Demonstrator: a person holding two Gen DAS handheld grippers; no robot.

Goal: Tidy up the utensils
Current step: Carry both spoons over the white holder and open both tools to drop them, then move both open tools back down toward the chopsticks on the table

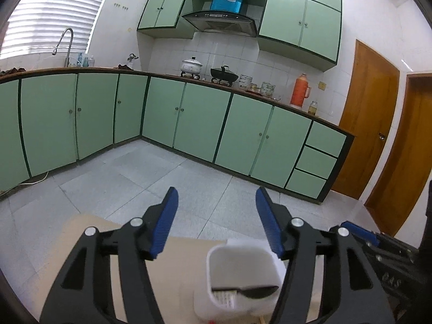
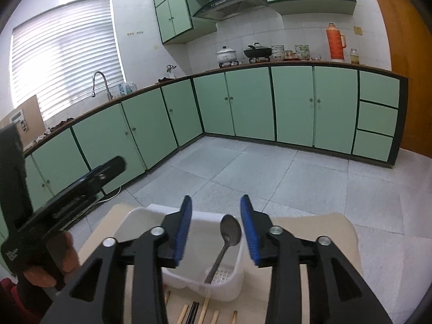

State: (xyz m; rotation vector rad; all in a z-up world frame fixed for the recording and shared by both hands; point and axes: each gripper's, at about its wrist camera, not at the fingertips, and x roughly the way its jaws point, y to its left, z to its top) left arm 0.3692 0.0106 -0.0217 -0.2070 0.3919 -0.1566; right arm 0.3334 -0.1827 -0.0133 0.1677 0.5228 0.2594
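Note:
A white plastic utensil holder [image 2: 205, 240] stands on a beige table [image 2: 334, 232]. A metal spoon [image 2: 229, 235] leans inside it, bowl up. My right gripper [image 2: 216, 210] is open above the holder, its blue fingers either side of the spoon and apart from it. Several chopsticks [image 2: 194, 310] lie on the table in front of the holder. In the left wrist view the holder [image 1: 243, 270] sits low between the fingers with the spoon [image 1: 259, 291] across it. My left gripper [image 1: 216, 205] is open and empty above the table.
The left gripper [image 2: 81, 189] and the hand holding it show at the left of the right wrist view. Green floor cabinets [image 1: 189, 113] line the far walls beyond grey floor tiles. A wooden door [image 1: 372, 124] is at the right.

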